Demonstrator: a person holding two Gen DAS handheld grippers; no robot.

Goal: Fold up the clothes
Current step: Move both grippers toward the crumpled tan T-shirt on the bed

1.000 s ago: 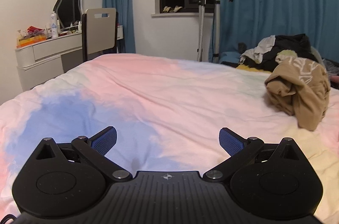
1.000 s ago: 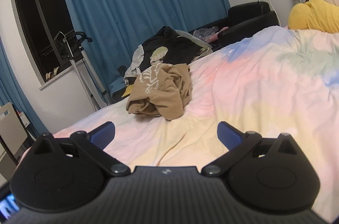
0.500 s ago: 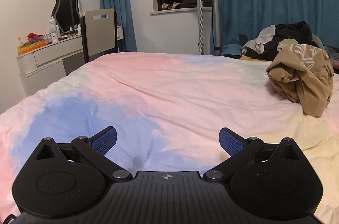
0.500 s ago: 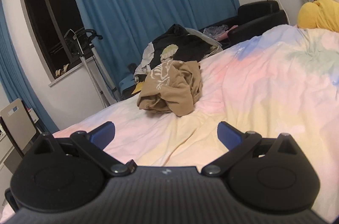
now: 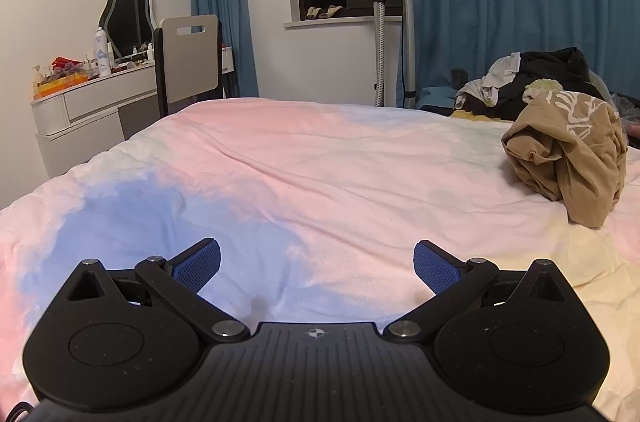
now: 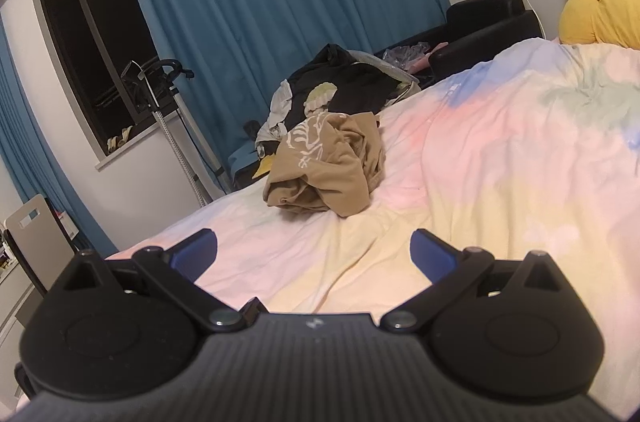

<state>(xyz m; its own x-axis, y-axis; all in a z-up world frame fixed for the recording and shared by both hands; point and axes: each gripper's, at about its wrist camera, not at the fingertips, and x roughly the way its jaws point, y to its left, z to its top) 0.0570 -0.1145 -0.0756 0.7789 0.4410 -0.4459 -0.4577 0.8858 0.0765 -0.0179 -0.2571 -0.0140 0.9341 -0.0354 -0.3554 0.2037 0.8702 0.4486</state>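
A crumpled tan garment with a white print (image 5: 568, 158) lies in a heap on the pastel bedspread (image 5: 304, 174), far right in the left wrist view and ahead of centre in the right wrist view (image 6: 328, 170). My left gripper (image 5: 316, 268) is open and empty, low over the blue patch of the bedspread, well left of the garment. My right gripper (image 6: 314, 254) is open and empty, short of the garment.
A pile of dark and white clothes (image 6: 336, 90) lies beyond the bed's far edge, behind the tan garment. A garment steamer stand (image 5: 384, 22), a chair (image 5: 188, 62) and a white dresser (image 5: 92, 110) stand past the bed. A yellow cushion (image 6: 600, 14) lies at the head.
Both views have shifted: the tan garment sits closer and more central in the right wrist view. Both grippers stay open and empty.
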